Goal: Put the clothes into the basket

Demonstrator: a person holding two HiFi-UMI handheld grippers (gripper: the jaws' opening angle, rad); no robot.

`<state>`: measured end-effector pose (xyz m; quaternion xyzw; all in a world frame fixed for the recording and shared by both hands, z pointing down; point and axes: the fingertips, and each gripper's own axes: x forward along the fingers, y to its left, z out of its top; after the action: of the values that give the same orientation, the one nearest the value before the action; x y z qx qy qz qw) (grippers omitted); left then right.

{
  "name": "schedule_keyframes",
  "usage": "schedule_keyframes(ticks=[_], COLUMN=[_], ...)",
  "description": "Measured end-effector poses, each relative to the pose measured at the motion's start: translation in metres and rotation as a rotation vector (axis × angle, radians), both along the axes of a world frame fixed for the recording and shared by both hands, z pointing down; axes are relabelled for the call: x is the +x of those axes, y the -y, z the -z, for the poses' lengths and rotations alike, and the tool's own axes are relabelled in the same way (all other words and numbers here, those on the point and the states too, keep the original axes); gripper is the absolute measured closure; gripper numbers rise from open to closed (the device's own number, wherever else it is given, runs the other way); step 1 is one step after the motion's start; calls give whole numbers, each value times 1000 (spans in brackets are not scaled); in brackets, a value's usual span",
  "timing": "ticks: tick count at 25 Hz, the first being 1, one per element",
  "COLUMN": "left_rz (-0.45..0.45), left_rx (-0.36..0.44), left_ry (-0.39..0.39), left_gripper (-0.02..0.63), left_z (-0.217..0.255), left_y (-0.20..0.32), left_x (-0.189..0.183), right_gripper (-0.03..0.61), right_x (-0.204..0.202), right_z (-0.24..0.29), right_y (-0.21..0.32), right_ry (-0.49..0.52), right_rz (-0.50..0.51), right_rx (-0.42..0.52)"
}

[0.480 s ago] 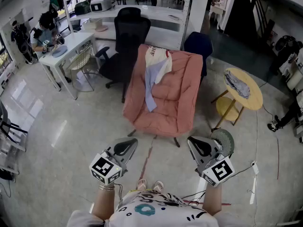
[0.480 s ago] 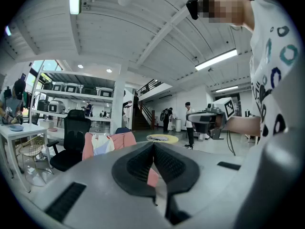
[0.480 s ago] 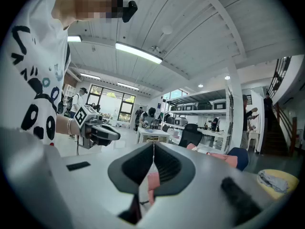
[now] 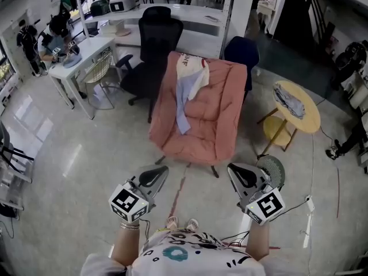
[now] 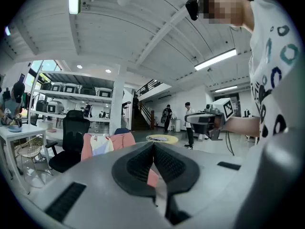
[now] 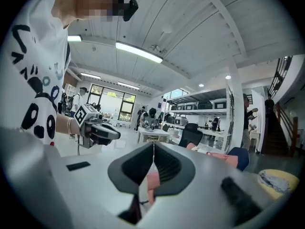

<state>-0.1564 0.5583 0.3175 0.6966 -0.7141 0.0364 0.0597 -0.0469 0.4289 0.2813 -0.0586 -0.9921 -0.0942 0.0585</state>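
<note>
A cream and pale blue garment [image 4: 190, 79] with red print near its top hangs crumpled over the upper left corner of a pink lounge chair [image 4: 215, 117], its blue part trailing down the chair's back cushion. A second, grey-blue garment [image 4: 287, 101] lies bunched on a round yellow tabletop [image 4: 311, 121] to the right of the chair.

Both pieces are well apart from the jaws. The left gripper [image 4: 156, 175] and the right gripper [image 4: 236, 172] are held side by side over the floor [image 4: 86, 154], pointing roughly level toward the chair's foot. In the left gripper view the draped garment [image 5: 101, 144] shows far beyond the jaws and to their left; in the right gripper view the grey-blue garment [image 6: 275, 180] sits far off at the lower right.

The left gripper's jaws are clenched, ribbed pads meeting, with nothing between them. The right gripper's jaws are likewise pressed together and empty.
</note>
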Motion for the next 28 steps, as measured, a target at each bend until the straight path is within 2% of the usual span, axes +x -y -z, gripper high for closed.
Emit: schedule_keyframes(ticks=[3, 5, 13, 18, 22, 28], left_rz=[7, 20, 83, 105, 143, 117], left_rx=[-9, -12, -14, -48, -36, -43], left_ry=[-2, -3, -8, -28, -30, -31], left_gripper=[598, 598, 598, 598, 598, 598], left_z=[-2, -3, -13, -28, -26, -32], left_y=[1, 0, -1, -4, -4, 11], left_x=[0, -1, 4, 16, 6, -7], right_gripper=[549, 549, 548, 548, 548, 548], right_x=[-1, -2, -8, -12, -18, -39], right_z=[4, 5, -5, -15, -18, -25], right_y=[1, 1, 9, 12, 16, 22], right_ry=[33, 47, 53, 36, 40, 26], right_rz=[34, 55, 96, 119, 128, 140], right_rx=[-79, -97, -101, -110, -121, -117])
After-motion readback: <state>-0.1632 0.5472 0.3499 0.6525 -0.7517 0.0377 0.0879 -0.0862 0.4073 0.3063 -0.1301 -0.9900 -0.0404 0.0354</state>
